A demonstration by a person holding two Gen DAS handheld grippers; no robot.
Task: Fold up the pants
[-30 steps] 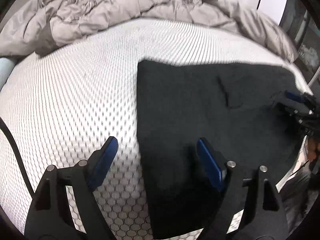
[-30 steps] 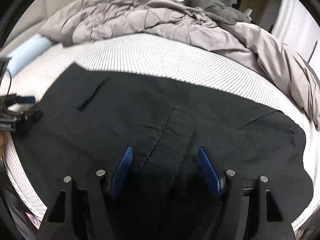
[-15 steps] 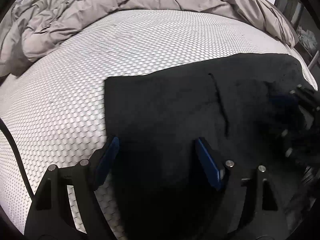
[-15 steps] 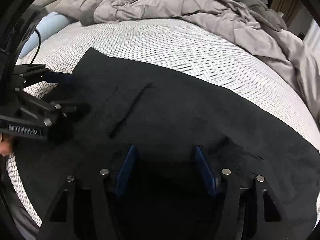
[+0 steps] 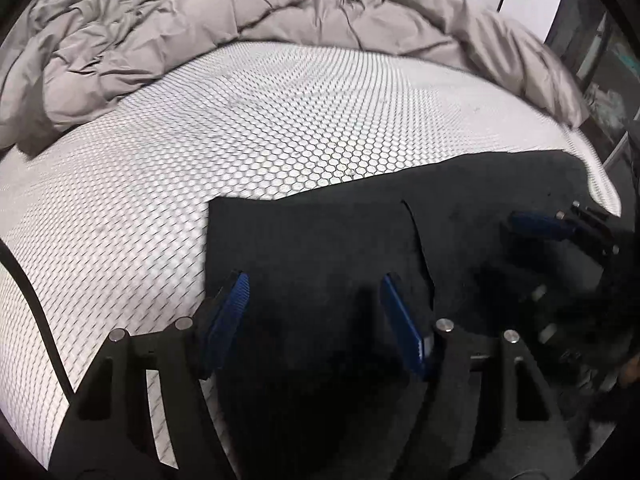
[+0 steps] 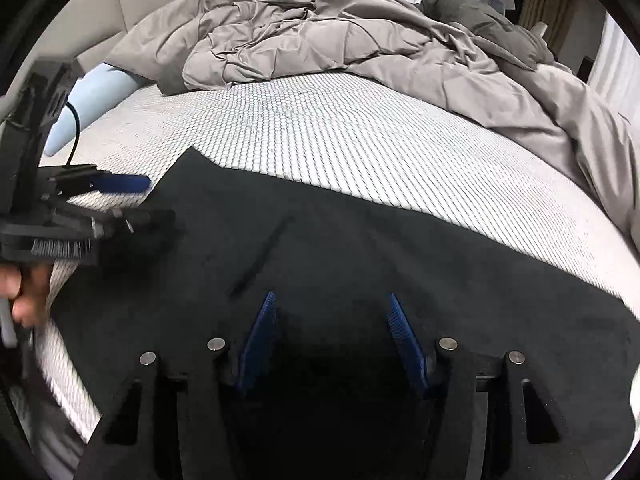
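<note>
Black pants (image 5: 320, 240) lie flat on the white honeycomb mattress (image 5: 280, 120). My left gripper (image 5: 314, 296) hovers low over their left end, jaws closing with the dark cloth under and between the blue pads, not visibly pinched. My right gripper (image 6: 332, 316) stands open over the pants (image 6: 380, 248), just right of a slit pocket (image 6: 260, 256). Each gripper shows in the other's view: the right gripper (image 5: 536, 240) at the far right, the left gripper (image 6: 158, 200) at the pants' left corner.
A crumpled grey duvet (image 6: 320, 40) covers the far side of the bed. A pale blue pillow (image 6: 92, 100) lies at the back left. A black cable (image 5: 36, 304) runs down the left. A person's hand (image 6: 24, 292) holds the left gripper. The mattress edge (image 5: 600, 188) drops off at right.
Both grippers slid sideways along the pants and now stand closer together. The left one moved from straddling the pants' edge to over the cloth, and its jaws narrowed. The right jaws narrowed slightly.
</note>
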